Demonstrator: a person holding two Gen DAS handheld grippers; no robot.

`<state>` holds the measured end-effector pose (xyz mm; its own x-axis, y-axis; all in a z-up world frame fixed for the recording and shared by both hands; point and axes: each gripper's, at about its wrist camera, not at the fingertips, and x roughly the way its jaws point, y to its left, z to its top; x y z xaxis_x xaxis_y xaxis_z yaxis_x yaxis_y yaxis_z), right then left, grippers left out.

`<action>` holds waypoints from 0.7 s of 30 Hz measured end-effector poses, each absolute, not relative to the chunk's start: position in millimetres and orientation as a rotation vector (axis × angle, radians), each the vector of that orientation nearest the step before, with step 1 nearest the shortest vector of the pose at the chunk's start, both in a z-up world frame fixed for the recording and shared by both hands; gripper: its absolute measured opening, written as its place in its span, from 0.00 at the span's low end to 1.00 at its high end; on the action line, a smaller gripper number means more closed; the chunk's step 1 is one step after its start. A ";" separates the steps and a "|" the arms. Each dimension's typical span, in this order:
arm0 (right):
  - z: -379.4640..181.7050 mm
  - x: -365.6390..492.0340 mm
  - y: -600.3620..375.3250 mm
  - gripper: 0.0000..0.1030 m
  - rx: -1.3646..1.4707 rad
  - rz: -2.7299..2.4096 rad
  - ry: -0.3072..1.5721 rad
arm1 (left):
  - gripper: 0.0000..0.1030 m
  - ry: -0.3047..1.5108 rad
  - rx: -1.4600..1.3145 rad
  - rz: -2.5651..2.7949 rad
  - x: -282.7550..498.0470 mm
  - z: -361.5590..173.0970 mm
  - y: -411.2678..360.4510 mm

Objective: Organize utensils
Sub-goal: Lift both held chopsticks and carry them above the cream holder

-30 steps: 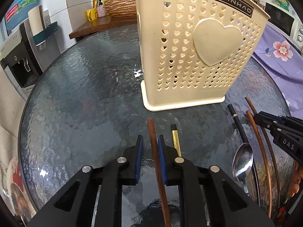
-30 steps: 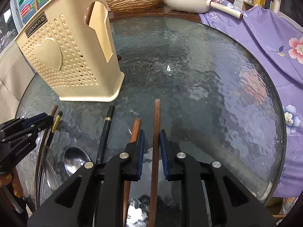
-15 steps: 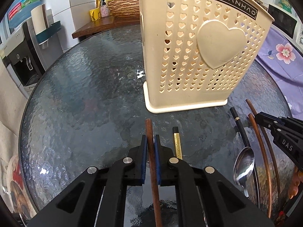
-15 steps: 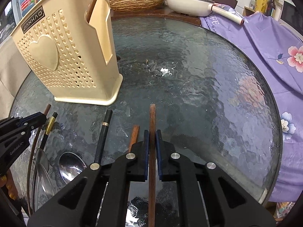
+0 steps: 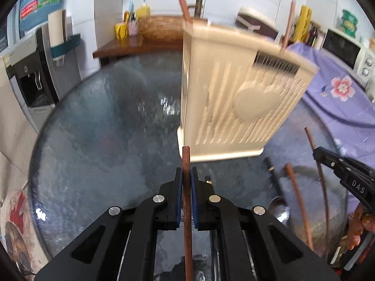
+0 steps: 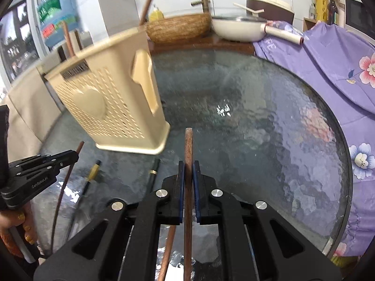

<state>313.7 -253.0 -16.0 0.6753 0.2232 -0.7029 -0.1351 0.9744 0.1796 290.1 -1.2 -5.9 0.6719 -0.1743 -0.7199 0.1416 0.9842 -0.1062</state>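
Note:
My left gripper (image 5: pixel 186 173) is shut on a brown wooden chopstick (image 5: pixel 186 161) and holds it above the glass table (image 5: pixel 105 140). My right gripper (image 6: pixel 188 167) is shut on another brown chopstick (image 6: pixel 188 145), also raised. The cream perforated utensil holder (image 5: pixel 234 107) stands just beyond both; it also shows in the right wrist view (image 6: pixel 105 107), with chopsticks sticking out of its top. On the table lie a black chopstick (image 6: pixel 153 169), a gold-handled utensil (image 6: pixel 92 172), a brown chopstick (image 5: pixel 297 201) and a spoon (image 5: pixel 277 207).
A purple flowered cloth (image 6: pixel 328 70) covers things to the right. A wicker basket (image 6: pixel 180 27) and a white pan (image 6: pixel 239 27) stand on a wooden counter behind the table. A water dispenser (image 5: pixel 30 70) stands at the left.
Both grippers closed on their chopsticks and lifted them off the table. The views tilted upward, and the holder looks blurred from the motion.

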 end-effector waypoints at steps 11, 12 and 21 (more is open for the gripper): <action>52.8 280.4 -272.0 0.07 0.211 0.315 0.629 | 0.07 0.646 -0.100 -0.240 259.0 62.0 7.3; 57.7 275.9 -271.9 0.07 0.207 0.320 0.616 | 0.07 0.638 -0.103 -0.247 256.2 66.4 8.4; 97.0 238.5 -278.7 0.07 0.170 0.360 0.516 | 0.07 0.542 -0.091 -0.291 219.6 99.3 12.3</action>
